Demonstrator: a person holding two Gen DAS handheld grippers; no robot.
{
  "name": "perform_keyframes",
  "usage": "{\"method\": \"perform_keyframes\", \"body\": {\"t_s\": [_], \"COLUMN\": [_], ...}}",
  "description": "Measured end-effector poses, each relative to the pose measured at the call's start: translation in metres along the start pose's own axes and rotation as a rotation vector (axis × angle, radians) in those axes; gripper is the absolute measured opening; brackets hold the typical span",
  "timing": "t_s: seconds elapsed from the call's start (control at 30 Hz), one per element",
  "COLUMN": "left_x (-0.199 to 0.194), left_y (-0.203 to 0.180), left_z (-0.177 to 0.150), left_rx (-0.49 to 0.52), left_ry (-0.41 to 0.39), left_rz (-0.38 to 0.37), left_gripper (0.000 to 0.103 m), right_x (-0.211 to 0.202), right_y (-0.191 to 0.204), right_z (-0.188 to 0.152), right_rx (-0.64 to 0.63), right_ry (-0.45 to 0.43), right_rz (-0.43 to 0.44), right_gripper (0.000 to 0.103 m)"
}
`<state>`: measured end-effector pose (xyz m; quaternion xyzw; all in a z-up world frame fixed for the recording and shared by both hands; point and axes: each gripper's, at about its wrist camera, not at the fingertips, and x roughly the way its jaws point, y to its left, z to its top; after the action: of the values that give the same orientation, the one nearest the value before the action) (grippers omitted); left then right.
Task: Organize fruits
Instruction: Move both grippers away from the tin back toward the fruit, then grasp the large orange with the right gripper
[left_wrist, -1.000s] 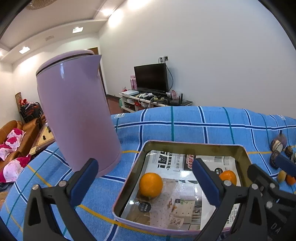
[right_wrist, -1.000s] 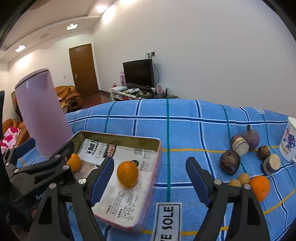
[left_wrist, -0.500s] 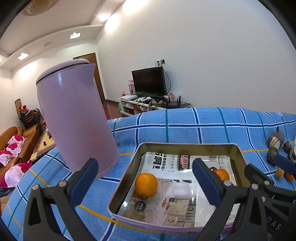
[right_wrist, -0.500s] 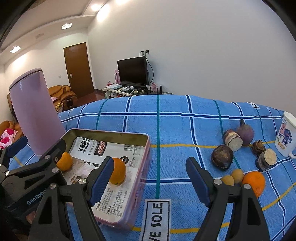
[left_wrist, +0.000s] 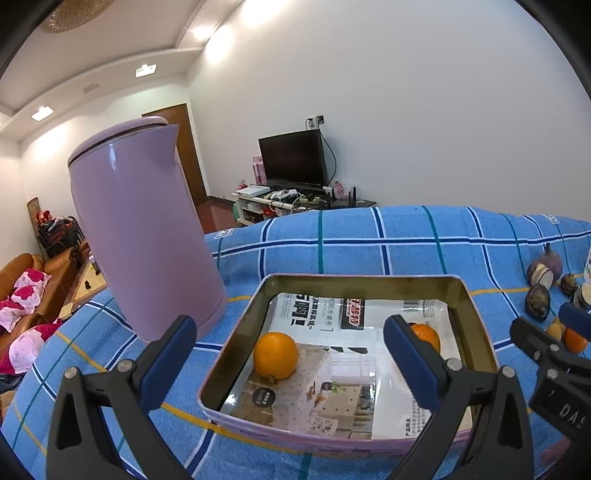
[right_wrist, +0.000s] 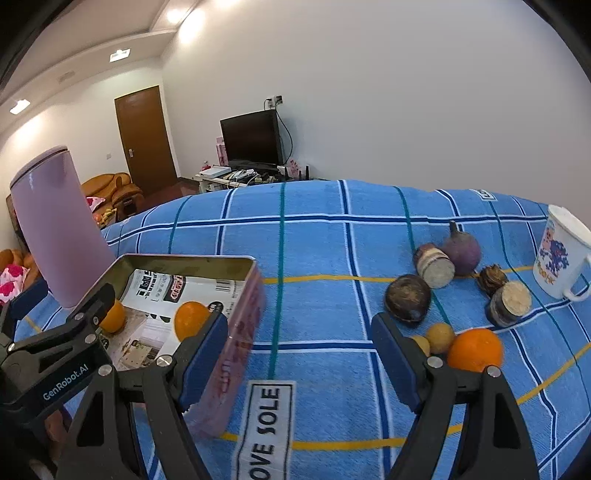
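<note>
- Two oranges (left_wrist: 275, 355) are already sitting in the paper-lined tin (left_wrist: 364, 281), which is serving as the collecting spot.
- One loose orange (right_wrist: 474, 349) is lying on the blue cloth (right_wrist: 314, 258) among brown fruits, just right of the right gripper (right_wrist: 299, 354).
- Both the right gripper and the left gripper (left_wrist: 290, 354) are gaping wide, holding nothing.

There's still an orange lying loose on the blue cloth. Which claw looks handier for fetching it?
The right claw: it is open and empty, and the loose orange lies just beside its right finger. The left claw, also open, faces the tin tray, where two oranges already sit.
</note>
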<state>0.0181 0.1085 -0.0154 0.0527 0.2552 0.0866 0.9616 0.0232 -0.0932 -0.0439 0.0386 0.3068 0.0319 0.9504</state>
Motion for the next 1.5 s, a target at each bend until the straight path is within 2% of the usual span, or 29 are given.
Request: {"method": "perform_keyframes", "body": {"t_s": [0.23, 0.43, 0.8, 1.13, 1.4, 1.5], "left_x": [-0.011, -0.026, -0.046, -0.053, -0.056, -0.056], "left_y": [-0.011, -0.033, -0.073, -0.095, -0.117, -0.127], "left_z": [-0.005, -0.009, -0.018, -0.021, -0.024, -0.023], "left_rx": [-0.013, 0.04, 0.132, 0.136, 0.155, 0.15], "left_ry": [0.01, -0.036, -0.045, -0.008, 0.029, 0.056], "left_rz": [-0.094, -0.107, -0.139, -0.169, -0.18, -0.211], "left_gripper": [0.103, 0.103, 0.103, 0.103, 0.103, 0.103], "right_x": [-0.008, -0.016, -0.026, -0.033, -0.035, -0.034], "right_y": [-0.017, -0.04, -0.065, -0.092, -0.147, -0.163], "right_z": [-0.006, -0.007, -0.006, -0.007, -0.011, -0.014], "right_rx": [-0.026, 0.005, 0.034, 0.045, 0.093, 0.116], "right_ry": [0.006, -0.006, -0.02, -0.019, 0.011, 0.029], "right_rz": [-0.043, -0.065, -0.079, -0.113, -0.158, -0.151], "right_gripper": [0.081, 0.081, 0.081, 0.081, 0.081, 0.081]}}
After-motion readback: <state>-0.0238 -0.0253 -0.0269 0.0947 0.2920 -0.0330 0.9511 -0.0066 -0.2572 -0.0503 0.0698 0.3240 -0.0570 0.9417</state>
